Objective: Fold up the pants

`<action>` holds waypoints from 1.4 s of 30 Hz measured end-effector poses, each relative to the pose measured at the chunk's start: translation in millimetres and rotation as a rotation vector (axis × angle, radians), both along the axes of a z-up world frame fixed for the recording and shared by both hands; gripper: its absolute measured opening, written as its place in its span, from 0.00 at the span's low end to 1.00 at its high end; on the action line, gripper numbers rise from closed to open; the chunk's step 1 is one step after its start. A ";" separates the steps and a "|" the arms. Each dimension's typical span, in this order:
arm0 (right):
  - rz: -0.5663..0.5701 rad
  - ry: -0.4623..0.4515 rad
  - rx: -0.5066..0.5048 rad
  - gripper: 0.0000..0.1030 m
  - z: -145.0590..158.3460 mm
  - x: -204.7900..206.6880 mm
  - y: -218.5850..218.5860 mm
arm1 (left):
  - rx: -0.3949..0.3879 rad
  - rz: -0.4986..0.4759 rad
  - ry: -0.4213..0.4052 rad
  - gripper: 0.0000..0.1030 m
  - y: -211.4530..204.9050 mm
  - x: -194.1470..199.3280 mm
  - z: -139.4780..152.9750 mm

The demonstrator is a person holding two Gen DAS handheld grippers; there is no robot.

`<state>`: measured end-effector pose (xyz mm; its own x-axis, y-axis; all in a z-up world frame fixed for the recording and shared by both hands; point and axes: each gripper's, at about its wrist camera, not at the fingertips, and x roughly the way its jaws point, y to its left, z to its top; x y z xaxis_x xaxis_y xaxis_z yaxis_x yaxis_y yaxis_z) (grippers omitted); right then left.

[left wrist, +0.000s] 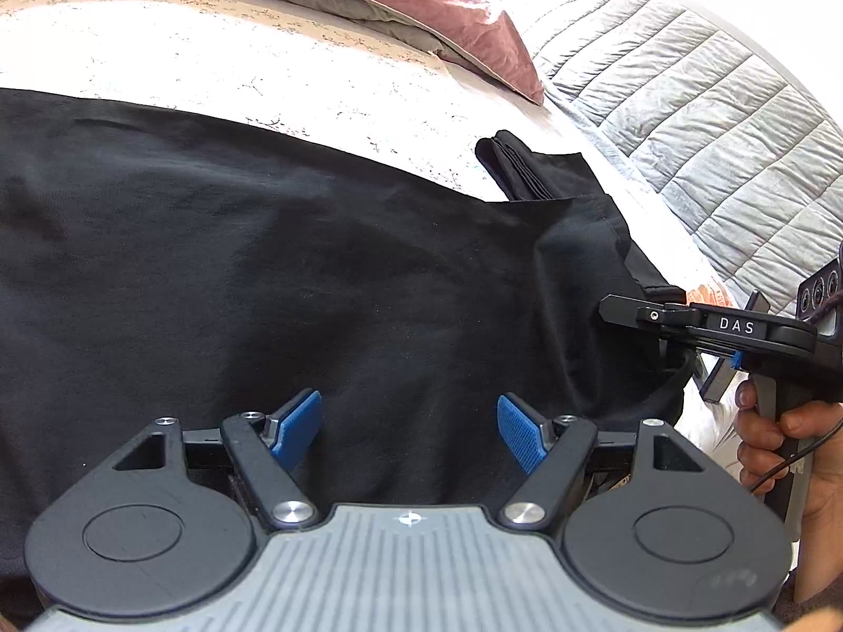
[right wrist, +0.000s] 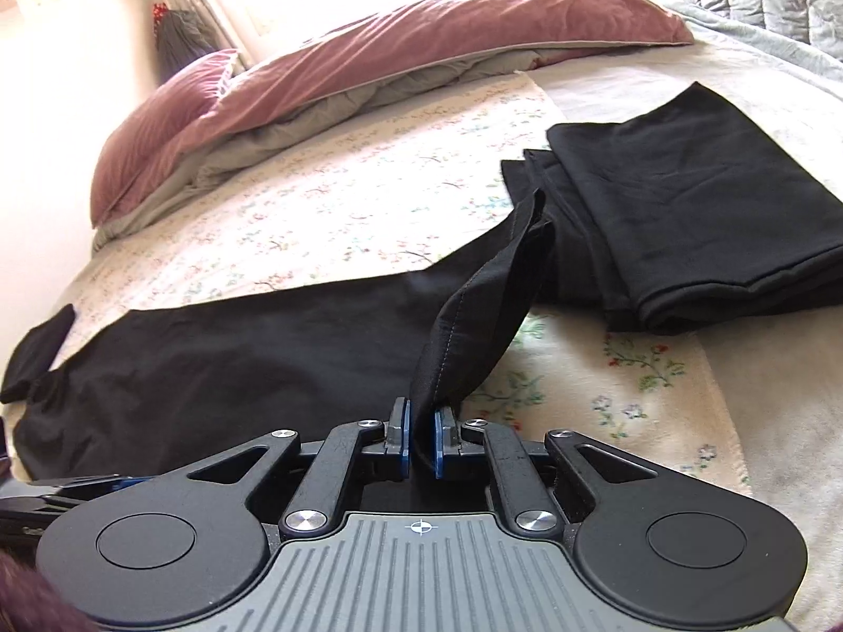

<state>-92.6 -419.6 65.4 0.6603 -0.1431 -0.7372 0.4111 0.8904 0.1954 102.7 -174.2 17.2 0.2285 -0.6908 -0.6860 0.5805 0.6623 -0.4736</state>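
The black pants (left wrist: pixel 263 274) lie spread across the floral bedsheet (left wrist: pixel 237 68). My left gripper (left wrist: pixel 410 429) is open, its blue pads just above the black cloth with nothing between them. My right gripper (right wrist: pixel 420 434) is shut on a hem edge of the pants (right wrist: pixel 474 316) and lifts that strip off the bed. In the left wrist view the right gripper (left wrist: pixel 611 308) comes in from the right and pinches the pants' edge. The rest of the pants (right wrist: pixel 221 363) stretches to the left on the bed.
A folded black garment (right wrist: pixel 701 221) lies on the sheet at the right, also seen as a dark fold (left wrist: pixel 519 168). Maroon pillows (right wrist: pixel 369 47) on a grey duvet (right wrist: pixel 295 121) sit at the bed's head. A quilted grey cover (left wrist: pixel 701 121) lies on the right.
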 end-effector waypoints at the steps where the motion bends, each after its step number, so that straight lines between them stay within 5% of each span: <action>1: 0.023 -0.012 0.028 0.08 -0.1 4.3 3.3 | -0.013 0.002 0.005 0.82 0.0 1.4 -0.6; 11: 0.108 0.054 0.271 0.13 -36.3 43.1 15.8 | -0.220 -0.001 0.155 0.81 -0.6 21.8 -16.4; 14: 0.086 0.070 0.324 0.30 -40.1 45.4 13.4 | -0.281 -0.006 0.211 0.81 -2.9 26.5 -20.9; 16: 0.072 0.041 0.346 0.54 -35.0 41.8 10.4 | -0.310 -0.007 0.240 0.81 -5.2 28.2 -22.9; 24: 0.010 -0.015 0.310 0.56 -18.2 28.5 -4.7 | -0.323 -0.038 0.233 0.81 -19.4 14.6 -21.1; 27: -0.005 -0.004 0.307 0.56 -20.4 29.3 -7.8 | -0.275 -0.021 0.168 0.76 -25.4 6.0 -18.3; 30: -0.004 -0.004 0.293 0.56 -19.8 30.5 -6.6 | -0.192 0.003 0.008 0.66 -38.2 -13.7 -8.0; 35: 0.019 -0.003 0.260 0.57 -18.3 39.9 1.9 | -0.048 0.009 -0.261 0.32 -59.4 -47.5 0.9; 38: 0.038 0.020 0.209 0.57 -19.9 52.6 10.2 | 0.021 -0.032 -0.367 0.21 -69.5 -60.8 1.0; 42: 0.084 0.063 0.135 0.56 -24.8 73.1 25.1 | 0.067 -0.079 -0.450 0.19 -72.6 -71.8 -1.2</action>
